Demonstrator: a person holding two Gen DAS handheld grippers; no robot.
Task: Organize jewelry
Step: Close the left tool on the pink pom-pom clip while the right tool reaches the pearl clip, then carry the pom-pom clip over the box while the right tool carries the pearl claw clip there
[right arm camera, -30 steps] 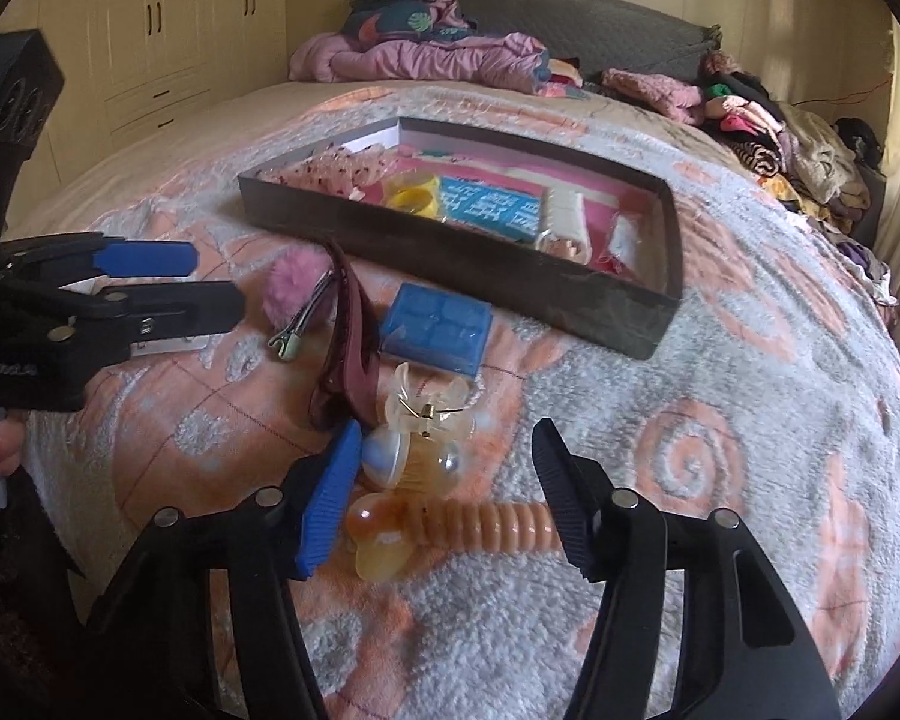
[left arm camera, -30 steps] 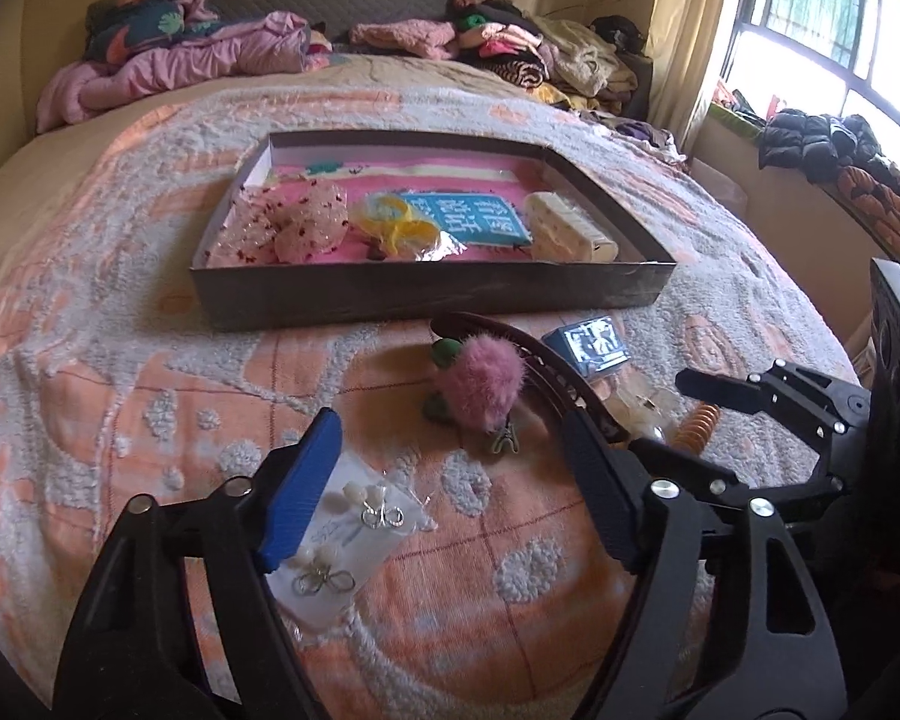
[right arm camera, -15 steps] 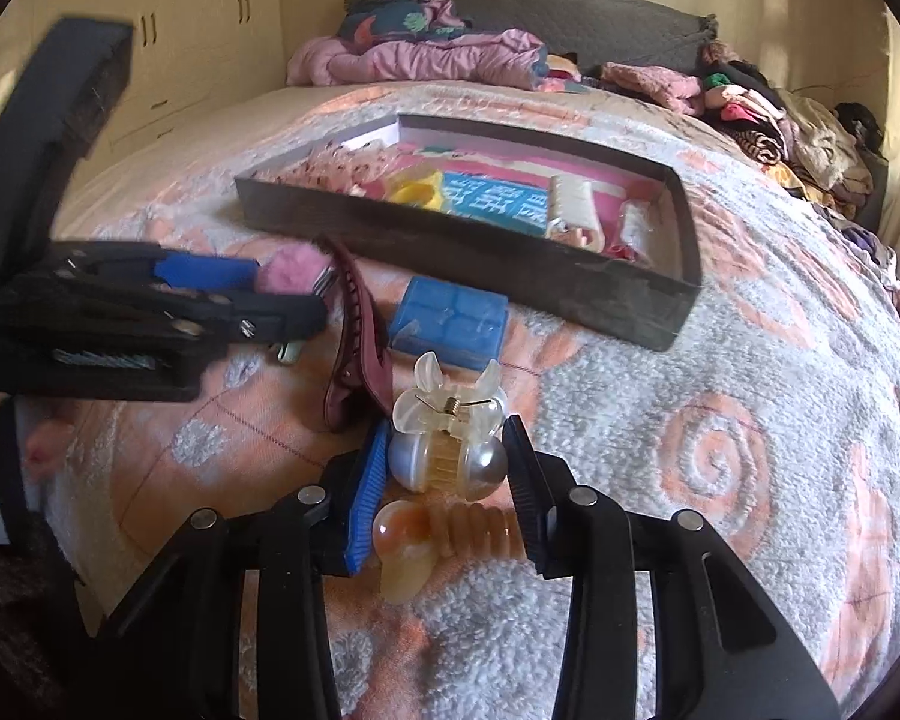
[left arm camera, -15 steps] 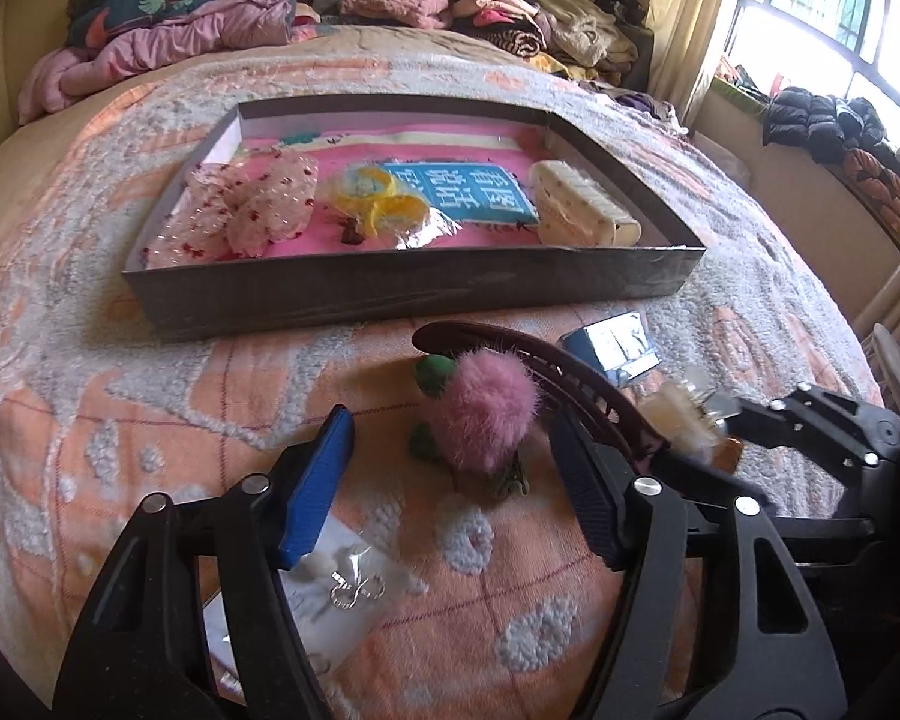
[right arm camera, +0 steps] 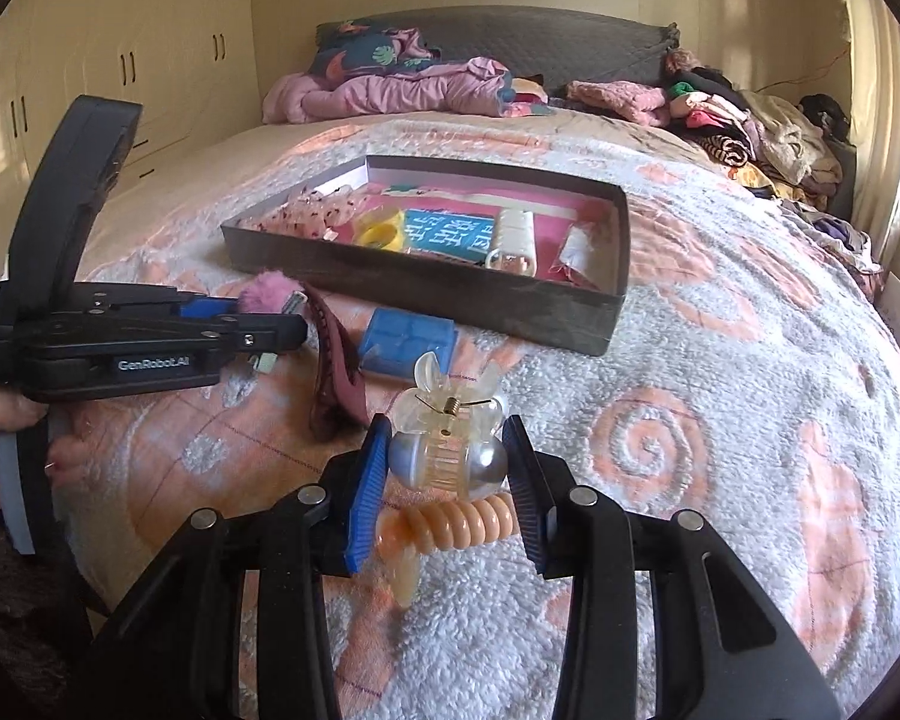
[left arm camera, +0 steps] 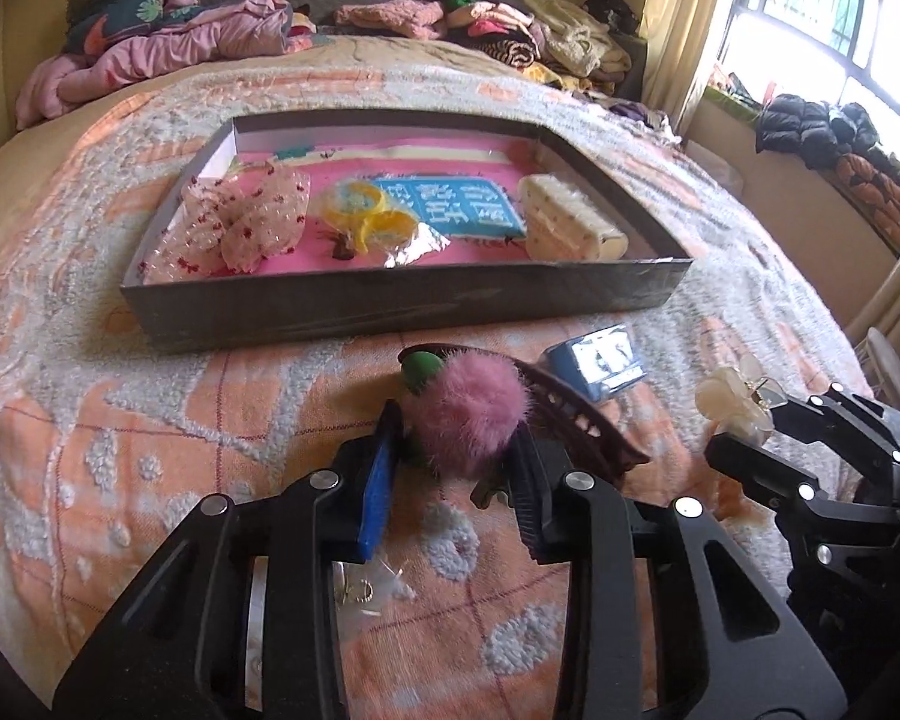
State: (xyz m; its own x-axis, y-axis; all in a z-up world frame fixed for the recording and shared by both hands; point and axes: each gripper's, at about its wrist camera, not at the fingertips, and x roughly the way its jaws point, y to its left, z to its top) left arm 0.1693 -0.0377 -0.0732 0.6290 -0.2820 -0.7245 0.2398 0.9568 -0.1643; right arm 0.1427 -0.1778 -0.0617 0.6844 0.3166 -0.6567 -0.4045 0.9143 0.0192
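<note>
Pearl claw clip [right arm camera: 447, 459]: on the bed, pinched between the right gripper [right arm camera: 447, 474] jaws, probably for moving to the box.
Pink pompom [left arm camera: 471, 414]: on the bed before the box; left gripper [left arm camera: 453, 474] jaws close around it, contact uncertain.
Grey box [left arm camera: 402, 306]: holds yellow bangles [left arm camera: 369, 213], a blue card, a cream case, dotted bags.

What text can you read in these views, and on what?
"GenRobot.AI": side of the left claw.
Small white print at that claw's rear edge: cut off, unreadable.
Large white characters on the blue card in the tray: Chinese, too distorted to read.
Nothing else is lettered.
</note>
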